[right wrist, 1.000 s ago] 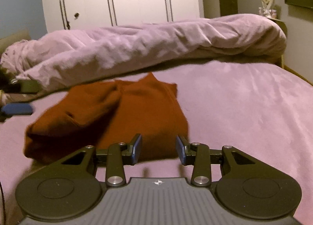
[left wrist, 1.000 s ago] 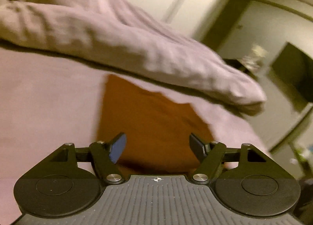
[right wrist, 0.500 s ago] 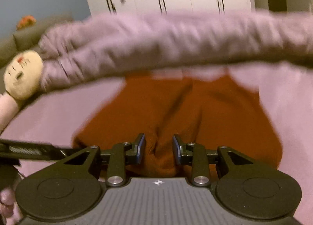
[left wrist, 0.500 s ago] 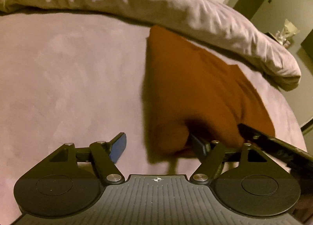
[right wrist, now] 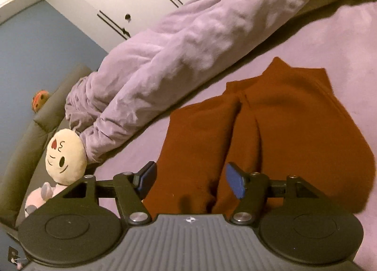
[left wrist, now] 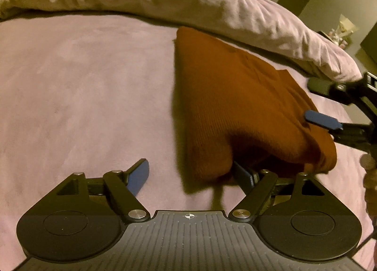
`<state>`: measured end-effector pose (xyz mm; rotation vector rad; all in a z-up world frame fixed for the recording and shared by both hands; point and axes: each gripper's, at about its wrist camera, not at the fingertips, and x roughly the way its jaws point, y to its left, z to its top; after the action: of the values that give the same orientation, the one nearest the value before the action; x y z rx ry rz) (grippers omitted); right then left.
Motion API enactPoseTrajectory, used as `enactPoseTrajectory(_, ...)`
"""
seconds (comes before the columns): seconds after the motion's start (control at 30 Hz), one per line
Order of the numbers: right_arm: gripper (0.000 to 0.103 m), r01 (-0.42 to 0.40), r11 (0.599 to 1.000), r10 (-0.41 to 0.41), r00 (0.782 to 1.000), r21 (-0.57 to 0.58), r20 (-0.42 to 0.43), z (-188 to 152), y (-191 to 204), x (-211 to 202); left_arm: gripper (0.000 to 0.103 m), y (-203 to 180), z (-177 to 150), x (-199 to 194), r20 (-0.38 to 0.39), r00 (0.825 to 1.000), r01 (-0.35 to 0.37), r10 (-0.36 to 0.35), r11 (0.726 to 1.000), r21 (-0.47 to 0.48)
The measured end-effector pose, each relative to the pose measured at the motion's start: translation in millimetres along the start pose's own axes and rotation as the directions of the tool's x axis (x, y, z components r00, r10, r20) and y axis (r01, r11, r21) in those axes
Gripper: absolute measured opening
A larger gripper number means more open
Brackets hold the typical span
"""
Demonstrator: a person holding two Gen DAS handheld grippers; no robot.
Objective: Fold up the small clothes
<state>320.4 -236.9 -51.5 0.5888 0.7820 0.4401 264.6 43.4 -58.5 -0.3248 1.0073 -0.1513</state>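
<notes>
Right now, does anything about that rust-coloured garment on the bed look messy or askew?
Yes. The rust-coloured garment is only roughly folded: its near end bulges into two uneven lumps with a crease between them, and its far corners stick up unevenly. Nothing looks torn or spilled on the bed.

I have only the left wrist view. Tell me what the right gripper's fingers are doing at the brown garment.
Observer: The right gripper is opening its fingers. The brown garment lies between them, and neither pad presses on it.
Operator: Describe the cloth there.
Observer: A lengthwise crease runs up the garment from between the fingers.
Operator: Report what is by the duvet's far end.
Observer: A cream plush toy with a face lies by the end of the duvet.
</notes>
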Motion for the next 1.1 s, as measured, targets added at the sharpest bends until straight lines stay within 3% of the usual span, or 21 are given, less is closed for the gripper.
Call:
enactPoseTrajectory(0.17,0.065,0.001,1.000,0.001,0.994,0.021,-0.112,-4,-9,34,0.085,0,1,1,-0.005,1.000,-0.002,0.002,1.000,0.003)
enactPoseTrajectory(0.23,0.054,-0.009,1.000,0.012,0.993,0.026,-0.119,-5,-13,43,0.085,-1,1,1,-0.008,1.000,-0.006,0.006,1.000,0.011)
enactPoseTrajectory(0.37,0.016,-0.015,0.997,0.024,0.991,0.076,-0.128,-2,-20,52,0.085,-4,1,3,-0.018,1.000,-0.016,0.017,0.999,0.035)
enactPoseTrajectory(0.43,0.012,-0.002,0.999,0.006,0.992,0.038,-0.125,-2,-17,51,0.085,-6,1,2,-0.020,1.000,-0.023,0.024,0.999,0.045)
enactPoseTrajectory(0.5,0.010,0.047,0.996,-0.053,0.995,-0.073,-0.090,-2,-3,43,0.084,-8,2,-1,-0.024,0.999,-0.029,0.030,0.998,0.049)
enactPoseTrajectory(0.63,0.009,0.126,0.960,-0.117,0.992,-0.251,0.052,4,22,8,0.084,-14,5,-15,0.002,1.000,-0.011,0.011,0.998,0.066)
enactPoseTrajectory(0.77,0.009,0.252,0.884,-0.228,0.968,-0.394,0.108,6,25,-5,0.084,-18,13,-23,0.019,0.999,0.042,-0.044,0.998,0.053)
enactPoseTrajectory(0.9,0.011,0.220,0.915,-0.239,0.971,-0.339,-0.015,0,-4,17,0.084,-25,16,-12,-0.011,1.000,0.015,-0.014,0.998,0.058)
enactPoseTrajectory(0.97,0.014,0.204,0.930,-0.221,0.975,-0.306,-0.023,-6,-13,20,0.084,-26,18,-12,-0.012,1.000,0.016,-0.015,0.998,0.057)
enactPoseTrajectory(1.03,0.023,0.175,0.957,-0.186,0.982,-0.233,-0.029,-3,-19,11,0.084,-23,18,-12,-0.014,1.000,0.001,0.000,0.998,0.063)
enactPoseTrajectory(1.07,0.033,0.152,0.972,-0.161,0.986,-0.177,-0.036,0,-24,4,0.084,-22,17,-11,-0.016,1.000,-0.005,0.006,0.998,0.059)
enactPoseTrajectory(1.1,0.050,0.137,0.983,-0.141,0.990,-0.122,-0.027,1,-30,-5,0.084,-21,17,-9,-0.020,1.000,-0.008,0.009,0.999,0.053)
